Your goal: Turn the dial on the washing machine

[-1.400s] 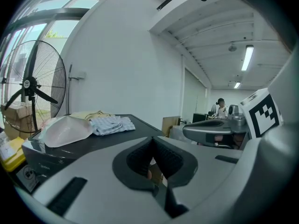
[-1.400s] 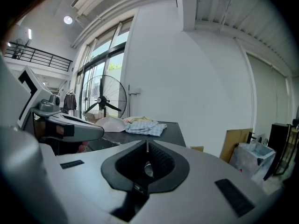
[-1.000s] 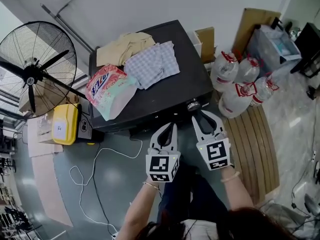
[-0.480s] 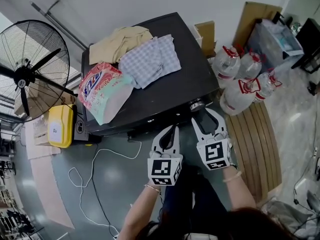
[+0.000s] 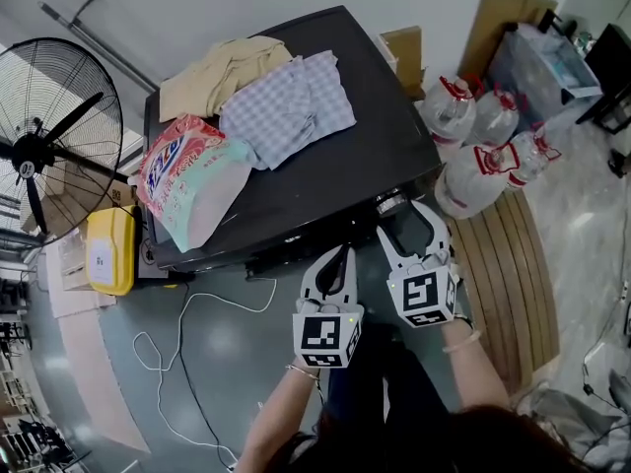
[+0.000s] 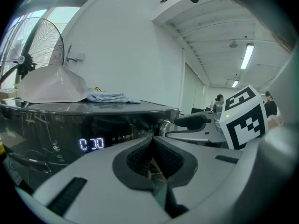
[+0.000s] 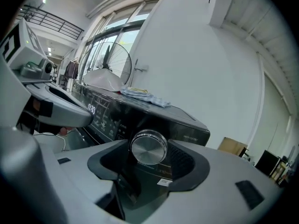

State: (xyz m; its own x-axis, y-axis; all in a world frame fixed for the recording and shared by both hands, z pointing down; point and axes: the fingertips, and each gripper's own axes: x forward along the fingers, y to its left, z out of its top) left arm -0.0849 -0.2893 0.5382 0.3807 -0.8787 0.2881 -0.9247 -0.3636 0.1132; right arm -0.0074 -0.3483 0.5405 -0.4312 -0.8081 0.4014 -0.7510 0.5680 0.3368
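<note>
The dark washing machine (image 5: 325,180) stands in front of me, its silver dial (image 5: 392,203) on the front panel at the right. In the right gripper view the dial (image 7: 148,147) sits between the jaws with a gap on each side. My right gripper (image 5: 404,220) is open, and its jaws have just been opening around the dial without pressing on it. My left gripper (image 5: 340,252) is shut with nothing in it, level with the panel and left of the dial. In the left gripper view its closed tips (image 6: 152,140) point at the panel near the lit display (image 6: 91,144).
On the machine's lid lie a detergent bag (image 5: 187,180), a checked cloth (image 5: 286,106) and a beige cloth (image 5: 222,72). A standing fan (image 5: 44,156) and a yellow container (image 5: 104,249) are at the left. Water bottles (image 5: 483,156) and wooden slats (image 5: 513,284) are at the right. A white cable (image 5: 187,323) runs over the floor.
Both grippers have sunk a little in front of the machine. The right gripper's jaws have spread wider around the dial. The left gripper stays shut.
</note>
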